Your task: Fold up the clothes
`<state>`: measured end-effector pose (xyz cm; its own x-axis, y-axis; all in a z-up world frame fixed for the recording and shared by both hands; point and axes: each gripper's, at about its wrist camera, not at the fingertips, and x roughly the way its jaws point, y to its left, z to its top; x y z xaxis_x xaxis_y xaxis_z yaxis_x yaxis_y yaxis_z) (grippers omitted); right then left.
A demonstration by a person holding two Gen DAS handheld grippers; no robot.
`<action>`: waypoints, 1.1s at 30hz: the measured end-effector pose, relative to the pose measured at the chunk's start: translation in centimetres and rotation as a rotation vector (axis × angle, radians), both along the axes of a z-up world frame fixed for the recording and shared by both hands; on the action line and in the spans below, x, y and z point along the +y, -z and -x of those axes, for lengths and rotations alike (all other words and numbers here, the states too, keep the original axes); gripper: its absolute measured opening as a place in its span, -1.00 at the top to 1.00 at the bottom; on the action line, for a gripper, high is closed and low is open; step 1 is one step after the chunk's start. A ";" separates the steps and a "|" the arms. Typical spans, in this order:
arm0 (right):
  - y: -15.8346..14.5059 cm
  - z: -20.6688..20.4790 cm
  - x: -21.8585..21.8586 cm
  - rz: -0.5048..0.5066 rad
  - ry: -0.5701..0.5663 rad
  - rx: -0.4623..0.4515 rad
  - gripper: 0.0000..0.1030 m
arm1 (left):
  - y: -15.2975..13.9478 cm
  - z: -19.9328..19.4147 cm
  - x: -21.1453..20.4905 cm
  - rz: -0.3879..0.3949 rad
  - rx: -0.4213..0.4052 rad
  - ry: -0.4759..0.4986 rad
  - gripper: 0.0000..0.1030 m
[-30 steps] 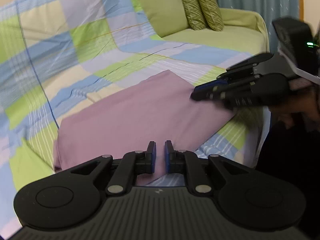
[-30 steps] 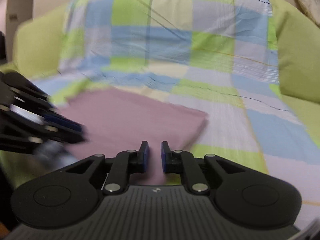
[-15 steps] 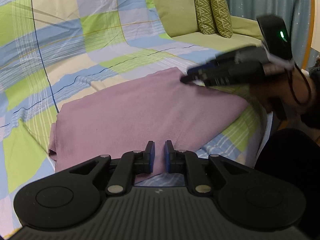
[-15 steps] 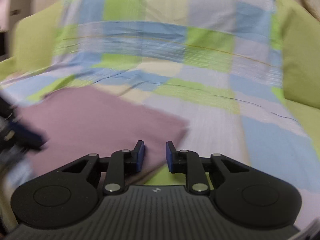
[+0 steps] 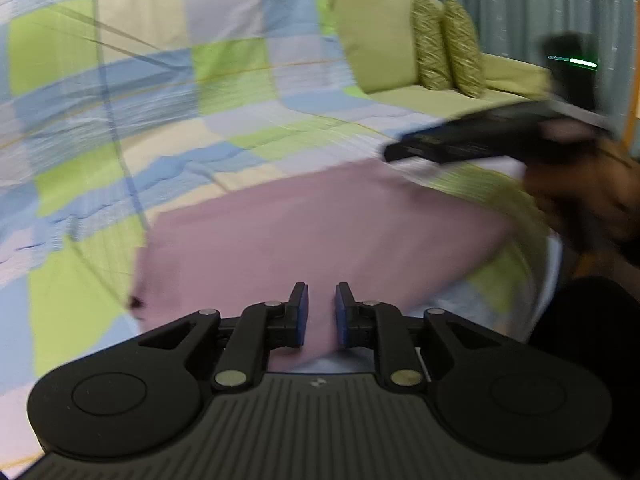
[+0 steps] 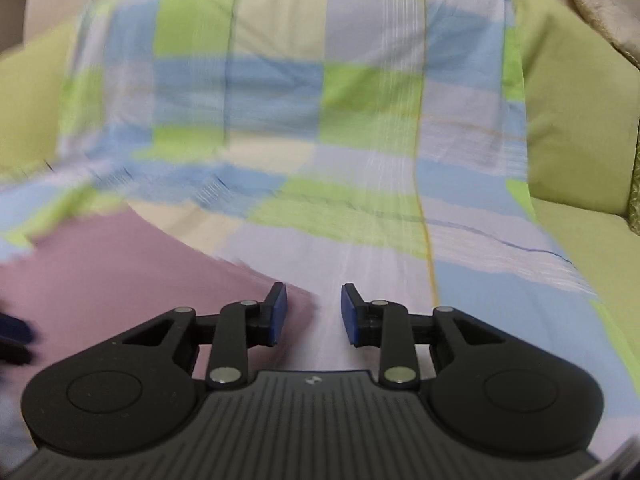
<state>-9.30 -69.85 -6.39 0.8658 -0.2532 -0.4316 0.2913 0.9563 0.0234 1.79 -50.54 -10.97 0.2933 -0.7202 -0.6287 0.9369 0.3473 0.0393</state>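
Note:
A folded mauve-pink garment (image 5: pixel 320 232) lies flat on the checked sheet (image 5: pixel 160 92) over the sofa seat. My left gripper (image 5: pixel 319 314) hovers over its near edge, jaws a small gap apart and empty. My right gripper (image 6: pixel 313 314) is open and empty above the garment's right corner (image 6: pixel 120 264). The right gripper also shows blurred in the left wrist view (image 5: pixel 480 140), above the garment's far right corner.
The sofa is light green with a back cushion (image 5: pixel 376 32) and two patterned pillows (image 5: pixel 444 48) at the right. The checked sheet (image 6: pixel 320 120) drapes up the backrest. A curtain (image 5: pixel 520 0) hangs behind. The seat front edge is just below the garment.
My right gripper has opened wider and swung right, off the garment toward its right corner. My left gripper has opened slightly and stayed over the near edge. The garment lies as before.

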 end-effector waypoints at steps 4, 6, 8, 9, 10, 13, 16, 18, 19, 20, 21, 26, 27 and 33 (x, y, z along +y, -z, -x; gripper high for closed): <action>1.5 1.7 3.5 -0.020 -0.069 0.040 0.56 | 0.1 -1.9 1.8 -0.059 -0.025 -0.065 0.59; 2.3 2.6 4.0 -0.037 -0.050 0.052 0.55 | -0.1 -2.4 3.1 -0.072 -0.051 -0.099 0.59; 2.5 3.7 3.9 -0.080 -0.014 0.037 0.56 | -0.6 -2.9 4.1 -0.068 -0.063 -0.134 0.61; 2.1 3.9 4.1 -0.079 0.005 0.038 0.55 | -1.0 -3.1 4.1 -0.060 -0.080 -0.132 0.61; 1.4 3.8 4.5 -0.065 0.010 0.036 0.53 | -1.4 -3.3 3.9 -0.042 -0.090 -0.119 0.61; 0.7 3.6 6.2 -0.056 -0.037 0.018 0.53 | -2.1 -4.2 2.2 0.013 -0.073 -0.090 0.61; 0.9 2.4 7.1 -0.038 -0.065 0.037 0.54 | -1.6 -5.3 -0.6 0.006 -0.078 -0.028 0.60; 1.0 2.2 7.4 -0.048 -0.063 0.050 0.54 | -0.5 -6.2 -1.7 -0.061 -0.105 -0.018 0.60; 1.4 2.3 7.2 -0.065 -0.056 0.057 0.54 | 0.0 -6.5 -1.9 -0.088 -0.122 -0.020 0.60; 1.5 2.5 6.9 -0.069 -0.050 0.058 0.54 | 0.3 -7.3 -1.3 -0.093 -0.138 -0.025 0.60; 1.5 2.7 6.7 -0.065 -0.045 0.060 0.54 | 0.4 -8.2 -0.7 -0.095 -0.140 -0.050 0.60; 1.8 3.3 5.3 -0.072 -0.031 0.067 0.54 | -0.1 -11.4 2.2 -0.113 -0.148 -0.200 0.46; 1.8 3.2 5.3 -0.065 -0.031 0.073 0.54 | -0.4 -11.4 2.7 -0.105 -0.149 -0.217 0.46; 1.4 3.2 6.1 -0.067 0.002 0.078 0.48 | -2.3 -7.3 3.4 0.004 -0.101 -0.110 0.47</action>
<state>-12.50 -63.76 -7.82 0.8286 -0.2227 -0.5137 0.2963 0.9529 0.0649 9.11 -47.09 -8.69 0.4321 -0.6829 -0.5891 0.8846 0.4481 0.1294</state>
